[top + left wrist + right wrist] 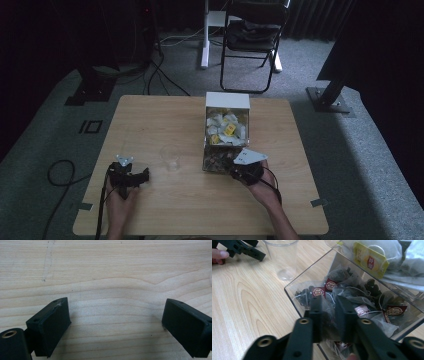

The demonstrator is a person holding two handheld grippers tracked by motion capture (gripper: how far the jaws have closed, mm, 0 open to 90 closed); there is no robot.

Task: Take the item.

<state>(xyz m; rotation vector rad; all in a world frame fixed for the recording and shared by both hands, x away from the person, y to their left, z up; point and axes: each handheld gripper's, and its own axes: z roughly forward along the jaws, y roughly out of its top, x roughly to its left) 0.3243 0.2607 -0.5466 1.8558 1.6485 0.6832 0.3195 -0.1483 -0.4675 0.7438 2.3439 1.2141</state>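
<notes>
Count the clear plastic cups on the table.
1. The clear plastic cup stands upright and empty near the table's middle, between the left gripper and the tea bag box. None seems hidden.

Nothing here reads clearly to me. The dark red tags on the tea bags just ahead of my right hand-held gripper carry print too small to make out; the yellow tag beyond it bears a blurred red mark.

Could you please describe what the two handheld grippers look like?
Both are black. The left gripper has thick, blocky fingers with small screw holes and a brass-coloured pivot bushing. The right gripper has similar bushings. Each carries a grey three-cornered plate on top and trails a black cable.
</notes>
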